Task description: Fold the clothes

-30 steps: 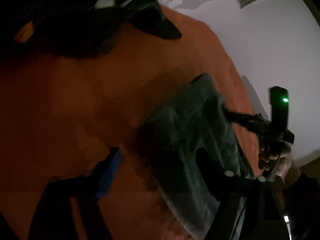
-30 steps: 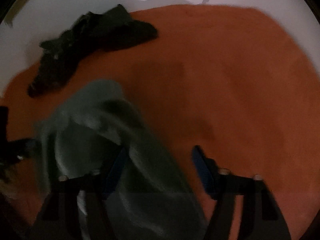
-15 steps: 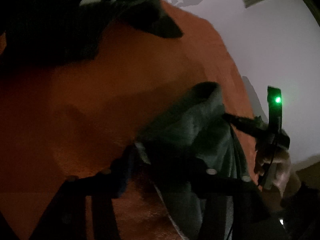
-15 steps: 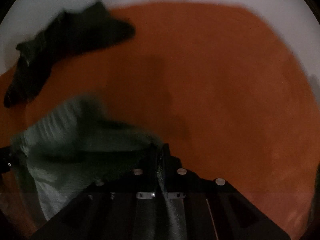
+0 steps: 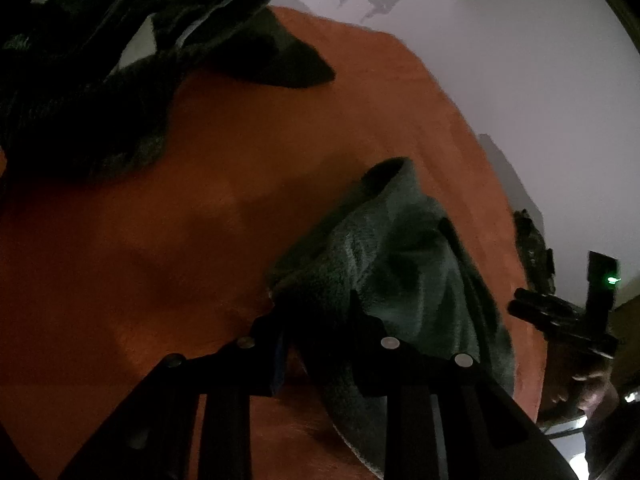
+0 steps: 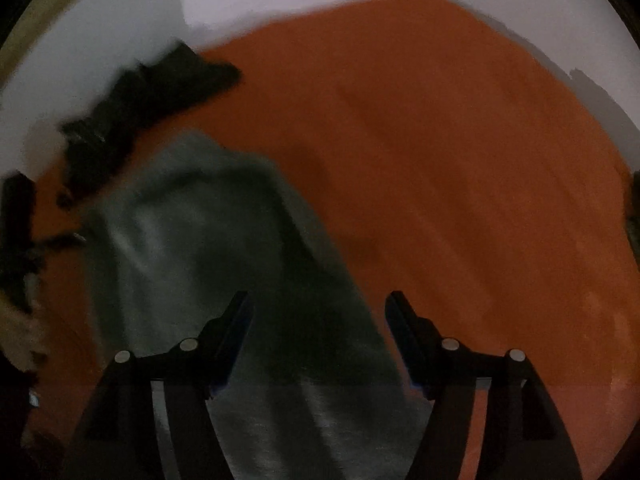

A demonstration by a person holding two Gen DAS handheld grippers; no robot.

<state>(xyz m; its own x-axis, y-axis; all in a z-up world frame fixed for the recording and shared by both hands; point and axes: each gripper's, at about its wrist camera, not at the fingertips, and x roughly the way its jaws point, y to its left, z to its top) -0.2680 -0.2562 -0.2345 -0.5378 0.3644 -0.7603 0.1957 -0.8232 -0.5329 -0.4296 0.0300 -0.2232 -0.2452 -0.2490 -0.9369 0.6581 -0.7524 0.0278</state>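
Left wrist view: left tongs [image 5: 316, 332] have just been closing and now pinch a bunched fold of the grey-green fleece garment [image 5: 400, 272], which lies on the orange table [image 5: 200, 240] near its right edge; a dark clothes pile [image 5: 120, 80] sits far left. Right wrist view: right tongs [image 6: 318, 320] have just been opening and have let go, jaws wide above the garment [image 6: 192, 240] with nothing pressed between them. Judgement: grip handed to the left for the next fold.
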